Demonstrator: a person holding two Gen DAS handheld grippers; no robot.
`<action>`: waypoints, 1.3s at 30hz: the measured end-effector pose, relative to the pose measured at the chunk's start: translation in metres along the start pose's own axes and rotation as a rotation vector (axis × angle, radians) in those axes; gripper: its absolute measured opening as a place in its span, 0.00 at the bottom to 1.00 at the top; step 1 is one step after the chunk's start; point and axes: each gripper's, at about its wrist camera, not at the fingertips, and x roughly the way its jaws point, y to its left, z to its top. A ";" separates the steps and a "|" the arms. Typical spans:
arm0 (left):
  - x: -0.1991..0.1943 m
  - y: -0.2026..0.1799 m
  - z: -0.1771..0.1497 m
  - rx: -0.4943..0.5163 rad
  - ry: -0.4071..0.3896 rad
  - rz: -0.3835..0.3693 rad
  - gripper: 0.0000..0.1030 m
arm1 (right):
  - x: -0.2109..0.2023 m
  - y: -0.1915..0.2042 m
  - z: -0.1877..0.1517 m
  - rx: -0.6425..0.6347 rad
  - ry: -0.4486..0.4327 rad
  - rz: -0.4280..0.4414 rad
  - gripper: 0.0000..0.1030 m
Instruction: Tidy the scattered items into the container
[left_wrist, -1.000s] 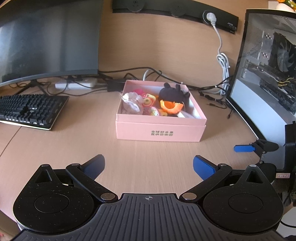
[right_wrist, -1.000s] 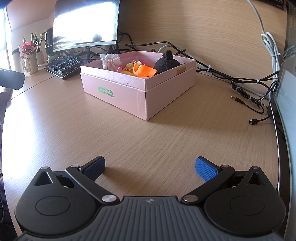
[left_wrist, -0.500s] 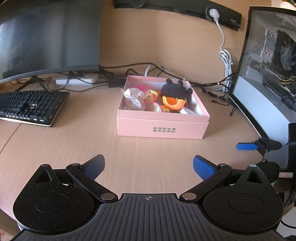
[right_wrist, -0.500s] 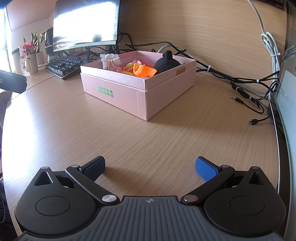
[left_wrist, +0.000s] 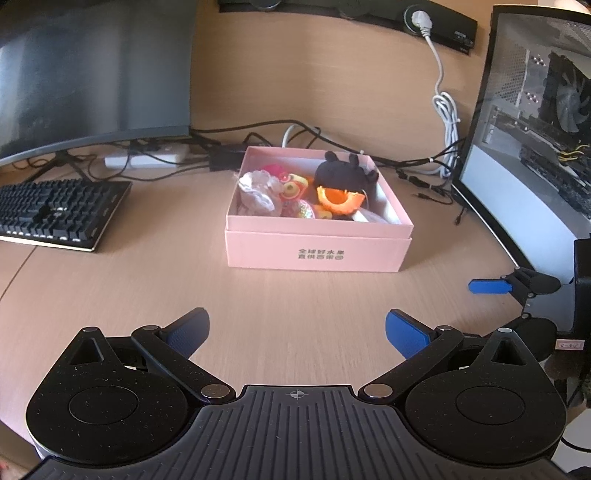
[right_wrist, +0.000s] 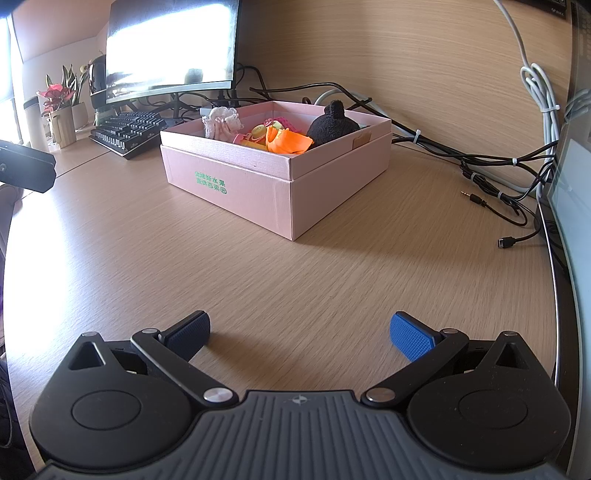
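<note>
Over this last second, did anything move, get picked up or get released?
Only the left hand-held gripper moved: its view drew back and rose, so the pink box sits farther off. Nothing was taken hold of or let go. Both hand-held grippers stay open and empty; the right hand-held gripper held its place, and the black plush, orange toy and other items remain inside the box.

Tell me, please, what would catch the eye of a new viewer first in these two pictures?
First comes the pink box in the middle of the wooden desk, open and filled with small things: a black plush toy, an orange piece and a white lacy item. Next, the left gripper and the right gripper fill the foreground, jaws wide apart and holding nothing. A black keyboard lies to the box's left.
</note>
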 end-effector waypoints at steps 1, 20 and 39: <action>0.000 0.000 0.000 -0.001 0.001 0.001 1.00 | 0.000 0.000 0.000 0.000 0.000 0.000 1.00; -0.002 0.001 -0.001 -0.003 0.009 0.022 1.00 | 0.000 -0.001 0.001 -0.002 0.000 0.002 1.00; -0.003 0.010 0.004 -0.028 0.000 0.088 1.00 | 0.000 0.000 0.001 -0.002 0.000 0.003 1.00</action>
